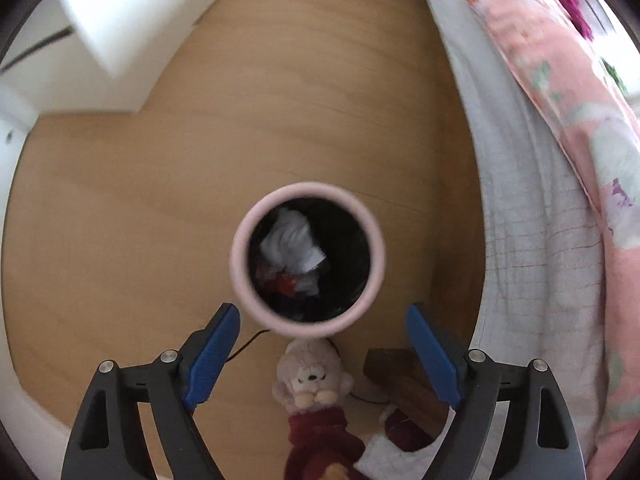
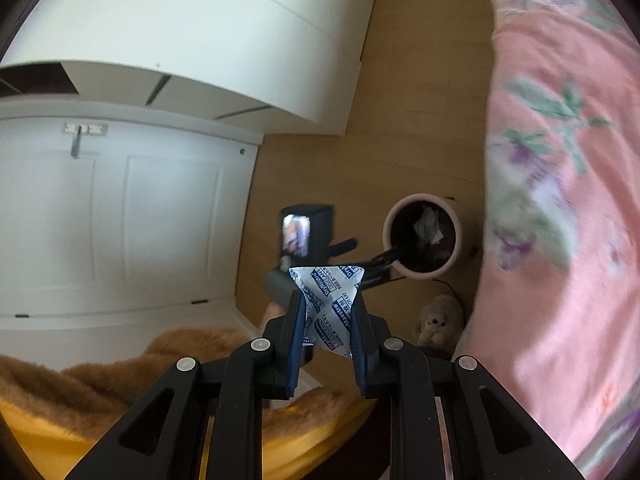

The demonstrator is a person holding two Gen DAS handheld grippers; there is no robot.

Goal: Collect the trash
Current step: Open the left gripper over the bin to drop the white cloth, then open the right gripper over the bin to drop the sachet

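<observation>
A round pink-rimmed trash bin stands on the wooden floor directly below my left gripper, whose blue pads are spread wide with nothing between them. Crumpled white tissue and red scraps lie inside its dark interior. In the right wrist view the same bin sits ahead and slightly right. My right gripper is shut on a white packet with blue print, held above the floor short of the bin. The left gripper's body and camera show beside the bin.
A plush toy in a dark red scarf lies on the floor just behind the bin. A pink floral quilt over a white sheet hangs along the right. White drawers and a white door stand left. A brown furry cushion lies near.
</observation>
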